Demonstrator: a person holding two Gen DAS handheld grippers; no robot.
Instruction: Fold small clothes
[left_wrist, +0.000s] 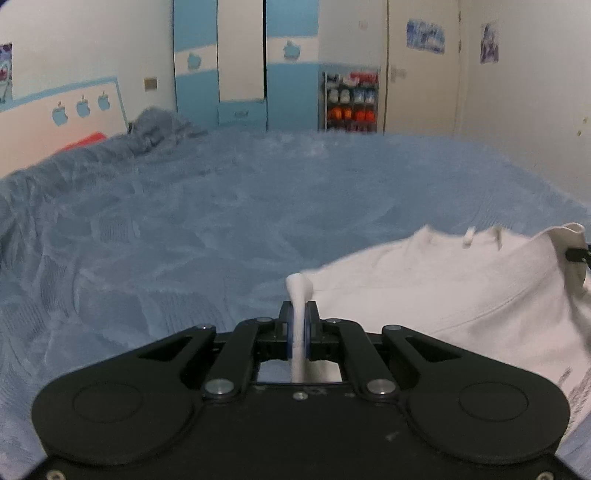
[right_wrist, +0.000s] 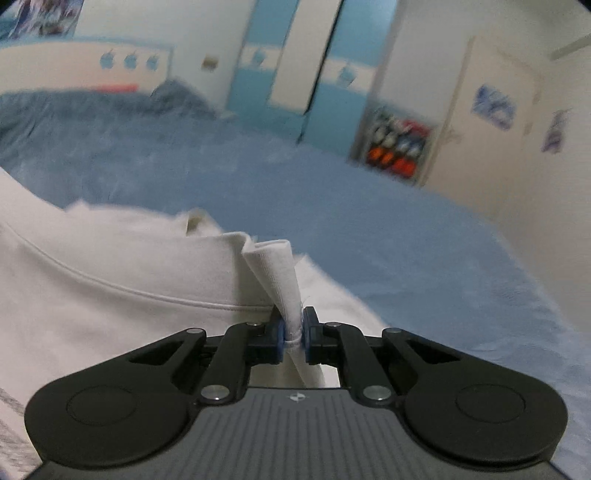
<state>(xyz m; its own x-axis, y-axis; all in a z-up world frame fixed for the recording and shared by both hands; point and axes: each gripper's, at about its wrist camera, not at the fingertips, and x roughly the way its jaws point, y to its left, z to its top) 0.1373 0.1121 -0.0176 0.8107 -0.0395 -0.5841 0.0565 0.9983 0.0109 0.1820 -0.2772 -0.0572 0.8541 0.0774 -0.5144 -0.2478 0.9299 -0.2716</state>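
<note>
A white garment (left_wrist: 443, 291) is stretched above a blue fuzzy bedspread (left_wrist: 221, 206). My left gripper (left_wrist: 299, 314) is shut on a pinched corner of the white cloth, which sticks up between its pads. The rest of the garment spreads off to the right in the left wrist view. In the right wrist view the same white garment (right_wrist: 110, 280) fills the left side. My right gripper (right_wrist: 294, 325) is shut on a folded edge of it that fans upward from the jaws. The tip of the right gripper (left_wrist: 576, 254) shows at the far right edge of the left wrist view.
The blue bedspread (right_wrist: 369, 229) covers a wide bed. A bunched blue blanket (left_wrist: 162, 125) lies near the headboard. Behind stand a blue and white wardrobe (left_wrist: 240, 62), a shoe rack (left_wrist: 351, 101) and a door (left_wrist: 421, 66).
</note>
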